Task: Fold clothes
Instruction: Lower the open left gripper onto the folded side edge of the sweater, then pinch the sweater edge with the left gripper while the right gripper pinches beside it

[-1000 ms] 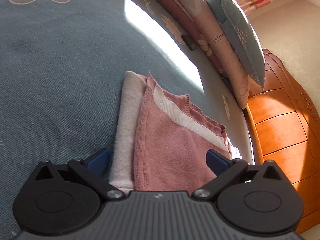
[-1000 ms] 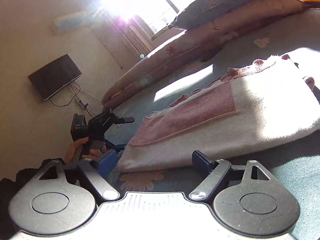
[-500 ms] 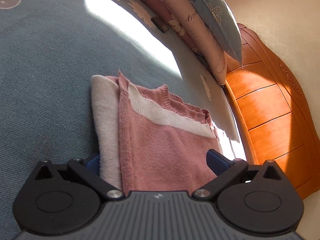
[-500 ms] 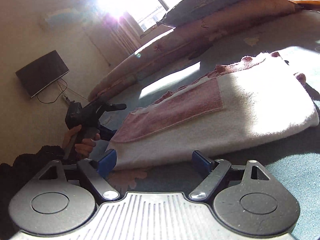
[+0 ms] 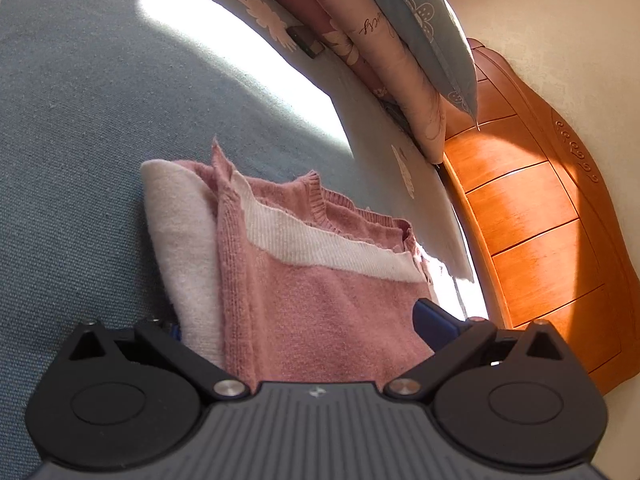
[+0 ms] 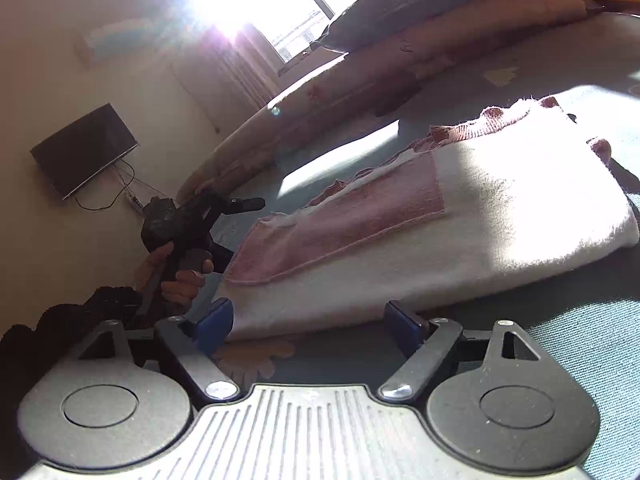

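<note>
Bed (image 5: 80,120), blue-grey cover with flower print, carries everything; sunlit patch runs toward the headboard edge. Wooden headboard (image 5: 540,220) stands behind. Pillows (image 5: 420,40) and rolled bedding are stacked along that edge. A dark screen (image 6: 82,148) hangs on the far wall, cables below it.

Folded pink-and-white sweater (image 5: 320,300) lies flat mid-bed, well apart from the pillows; white layer under, pink layer on top, ribbed white band across.

Right tool (image 6: 308,320): fingers wide apart, at the sweater's near white edge, nothing clamped.

Left tool (image 5: 296,320): fingers wide apart, straddling the sweater's end; the cloth lies between them, left finger mostly hidden behind it. In the right wrist view, a hand (image 6: 176,276) in a dark sleeve holds it.
</note>
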`<action>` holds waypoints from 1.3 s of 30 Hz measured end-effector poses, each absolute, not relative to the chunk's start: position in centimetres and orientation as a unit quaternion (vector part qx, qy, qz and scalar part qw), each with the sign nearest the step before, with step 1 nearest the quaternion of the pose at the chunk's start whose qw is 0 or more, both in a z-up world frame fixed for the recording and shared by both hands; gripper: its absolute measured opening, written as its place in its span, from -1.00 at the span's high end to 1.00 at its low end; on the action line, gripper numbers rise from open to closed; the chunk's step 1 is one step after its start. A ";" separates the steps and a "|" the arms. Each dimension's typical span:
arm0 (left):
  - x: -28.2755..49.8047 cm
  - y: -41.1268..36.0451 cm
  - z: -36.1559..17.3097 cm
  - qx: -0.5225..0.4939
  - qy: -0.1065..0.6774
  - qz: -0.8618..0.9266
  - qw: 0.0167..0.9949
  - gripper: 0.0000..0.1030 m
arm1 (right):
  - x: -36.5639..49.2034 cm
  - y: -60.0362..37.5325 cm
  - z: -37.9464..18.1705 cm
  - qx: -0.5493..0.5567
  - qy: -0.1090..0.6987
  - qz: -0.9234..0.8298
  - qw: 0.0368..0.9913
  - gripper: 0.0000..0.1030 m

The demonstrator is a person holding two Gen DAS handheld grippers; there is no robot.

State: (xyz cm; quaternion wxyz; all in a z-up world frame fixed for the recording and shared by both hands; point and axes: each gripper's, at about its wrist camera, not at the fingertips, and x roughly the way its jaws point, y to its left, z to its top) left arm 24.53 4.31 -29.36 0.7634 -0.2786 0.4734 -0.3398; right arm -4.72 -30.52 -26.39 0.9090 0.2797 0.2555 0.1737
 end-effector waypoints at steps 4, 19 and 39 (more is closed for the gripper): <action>21.8 5.0 -29.4 -0.266 0.481 -0.357 0.756 -0.98 | -4.8 -30.7 -26.2 0.286 0.254 0.181 0.906 -0.67; 22.6 4.4 -29.6 -0.269 0.486 -0.339 0.759 -0.91 | -4.8 -30.1 -26.3 0.274 0.261 0.181 0.908 -0.67; 22.7 4.1 -29.0 -0.190 0.547 -0.227 0.783 0.56 | -2.8 -37.4 -24.0 0.362 0.304 0.105 0.875 -0.67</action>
